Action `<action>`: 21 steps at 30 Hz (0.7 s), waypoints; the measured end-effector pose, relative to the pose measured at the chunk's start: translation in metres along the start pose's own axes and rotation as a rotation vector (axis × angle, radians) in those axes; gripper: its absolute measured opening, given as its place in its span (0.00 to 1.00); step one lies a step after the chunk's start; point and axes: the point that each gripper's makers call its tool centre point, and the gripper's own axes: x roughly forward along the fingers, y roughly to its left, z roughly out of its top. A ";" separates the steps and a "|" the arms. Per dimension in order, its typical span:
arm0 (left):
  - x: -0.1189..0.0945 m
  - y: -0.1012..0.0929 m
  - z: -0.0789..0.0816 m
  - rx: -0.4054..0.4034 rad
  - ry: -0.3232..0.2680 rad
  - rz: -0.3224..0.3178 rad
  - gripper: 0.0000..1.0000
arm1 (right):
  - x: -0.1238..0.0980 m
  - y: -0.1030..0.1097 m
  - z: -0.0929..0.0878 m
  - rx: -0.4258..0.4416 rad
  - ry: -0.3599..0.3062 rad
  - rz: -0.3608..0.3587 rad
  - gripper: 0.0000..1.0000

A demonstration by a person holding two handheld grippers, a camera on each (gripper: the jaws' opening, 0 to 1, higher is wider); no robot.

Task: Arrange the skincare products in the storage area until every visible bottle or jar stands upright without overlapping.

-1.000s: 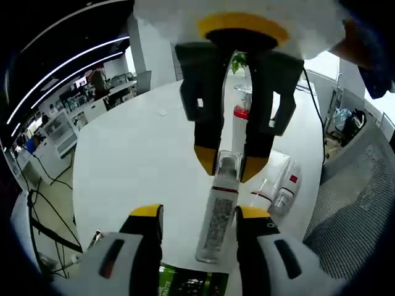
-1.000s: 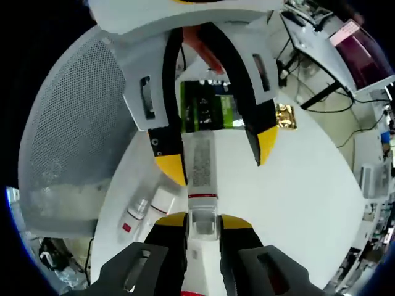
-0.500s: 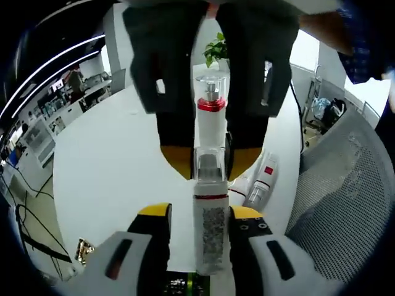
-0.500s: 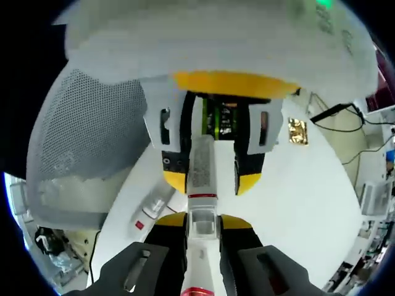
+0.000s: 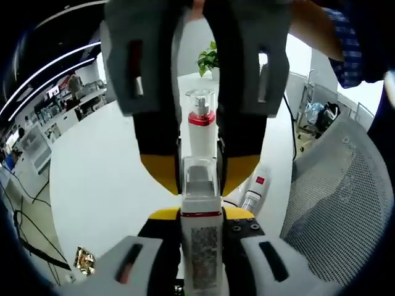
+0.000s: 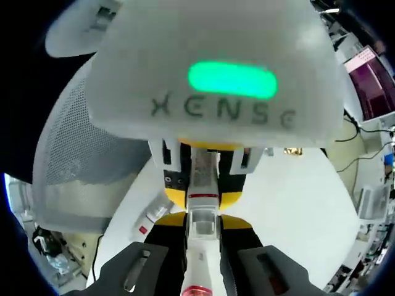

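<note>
The tall white plastic bottle with a clear glossy cap and red band [image 5: 200, 209] has a smooth shiny body and a printed matt label. The round white desk [image 5: 105, 166] looks smooth and faintly glossy. The grey perforated mesh chair back [image 5: 333, 203] is matt and rough-textured. The black-and-yellow plastic fingers [image 5: 162, 172] look matt, and the white moulded gripper housing [image 6: 216, 92] is frosted, semi-matt plastic.

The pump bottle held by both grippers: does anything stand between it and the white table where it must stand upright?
Nothing visible blocks the pump bottle. Open white table lies beside it; two small bottles lie flat to one side, near the mesh chair.
</note>
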 end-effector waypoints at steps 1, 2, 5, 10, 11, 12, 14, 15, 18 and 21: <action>0.000 0.000 0.001 -0.002 -0.003 0.001 0.21 | -0.001 0.000 0.000 0.004 -0.002 -0.001 0.14; -0.001 0.000 0.002 -0.003 -0.007 0.001 0.21 | -0.002 0.000 0.000 0.007 -0.005 -0.002 0.14; -0.001 -0.001 0.003 -0.014 -0.008 0.002 0.21 | -0.001 0.001 0.000 0.013 -0.005 -0.006 0.14; -0.002 0.001 0.003 -0.021 -0.011 0.013 0.20 | -0.002 -0.002 0.000 0.015 -0.003 -0.024 0.14; -0.003 0.002 0.004 -0.023 -0.013 0.016 0.20 | -0.003 -0.003 0.000 0.011 -0.006 -0.030 0.15; -0.004 0.003 0.004 -0.032 -0.016 0.017 0.20 | -0.003 -0.003 0.001 0.007 -0.009 -0.036 0.15; -0.005 0.005 0.005 -0.052 -0.024 0.020 0.20 | -0.005 -0.005 0.001 0.000 -0.015 -0.049 0.15; -0.007 0.007 0.008 -0.091 -0.049 0.023 0.20 | -0.007 -0.009 0.001 -0.012 -0.019 -0.079 0.16; -0.013 0.015 0.014 -0.148 -0.095 0.034 0.20 | -0.014 -0.020 0.000 -0.012 -0.033 -0.153 0.18; -0.016 0.019 0.016 -0.179 -0.117 0.039 0.20 | -0.020 -0.027 -0.001 0.038 -0.072 -0.209 0.20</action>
